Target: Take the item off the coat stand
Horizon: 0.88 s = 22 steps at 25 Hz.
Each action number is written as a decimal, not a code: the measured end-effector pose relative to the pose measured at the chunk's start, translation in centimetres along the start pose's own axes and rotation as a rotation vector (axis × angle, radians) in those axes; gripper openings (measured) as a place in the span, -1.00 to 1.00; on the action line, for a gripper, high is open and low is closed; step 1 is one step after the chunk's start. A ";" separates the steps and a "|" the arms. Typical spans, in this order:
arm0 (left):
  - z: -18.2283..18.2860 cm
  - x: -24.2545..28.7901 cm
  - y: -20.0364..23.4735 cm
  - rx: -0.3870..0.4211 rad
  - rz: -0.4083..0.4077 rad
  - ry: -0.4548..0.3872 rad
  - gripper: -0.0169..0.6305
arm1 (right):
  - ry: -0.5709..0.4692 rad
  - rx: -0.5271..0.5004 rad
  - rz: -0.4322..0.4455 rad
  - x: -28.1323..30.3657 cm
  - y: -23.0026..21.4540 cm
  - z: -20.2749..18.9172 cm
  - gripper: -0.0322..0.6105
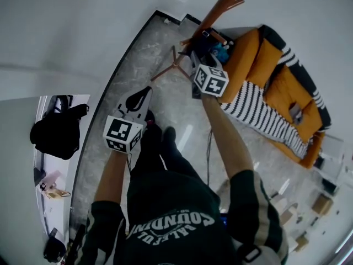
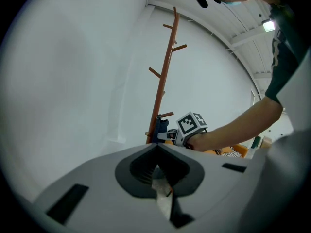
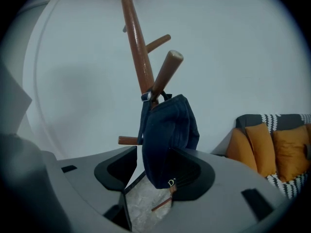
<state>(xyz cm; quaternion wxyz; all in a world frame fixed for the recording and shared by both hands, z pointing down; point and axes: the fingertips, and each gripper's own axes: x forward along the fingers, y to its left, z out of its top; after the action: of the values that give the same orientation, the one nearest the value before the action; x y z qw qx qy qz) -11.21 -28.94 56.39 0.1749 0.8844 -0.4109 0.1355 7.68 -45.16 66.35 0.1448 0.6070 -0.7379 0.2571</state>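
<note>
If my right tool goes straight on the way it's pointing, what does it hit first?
The dark blue bag, which hangs on a peg of the coat stand. It sits dead ahead, between the open jaws of the right tool. How much gap remains is hard to judge.

A home living room, seen from above. A sofa [image 1: 274, 37] with orange cushions [image 1: 242, 57] and a black-and-white striped throw [image 1: 256, 112] stands at 3 o'clock against plain white walls [image 1: 71, 26]. A wooden coat stand [image 1: 218, 10] rises at 1 o'clock from a grey marble-patterned floor [image 1: 132, 76], and at 9 o'clock a black bag [image 1: 55, 132] sits on a white surface [image 1: 69, 170].
</note>
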 end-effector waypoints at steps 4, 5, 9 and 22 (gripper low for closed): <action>-0.5 -0.5 0.9 -0.013 0.018 0.008 -0.94 | 0.010 -0.006 -0.025 1.1 -0.8 0.4 -0.28; -0.6 -0.6 1.1 -0.017 0.022 0.008 -0.94 | 0.014 -0.014 -0.021 1.1 -0.8 0.5 -0.35; -0.6 -0.9 1.3 -0.021 0.030 0.005 -0.94 | 0.013 -0.044 0.000 0.4 -0.2 0.8 -0.82; 1.5 -0.8 -0.6 0.010 0.014 -0.020 -0.94 | -0.025 -0.125 0.029 -3.6 0.3 3.0 -0.86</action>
<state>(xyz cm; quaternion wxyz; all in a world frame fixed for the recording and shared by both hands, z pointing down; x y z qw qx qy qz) -11.08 -28.66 54.57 0.1654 0.8837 -0.4180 0.1299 8.44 -43.84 61.94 0.1696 0.5893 -0.7629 0.2048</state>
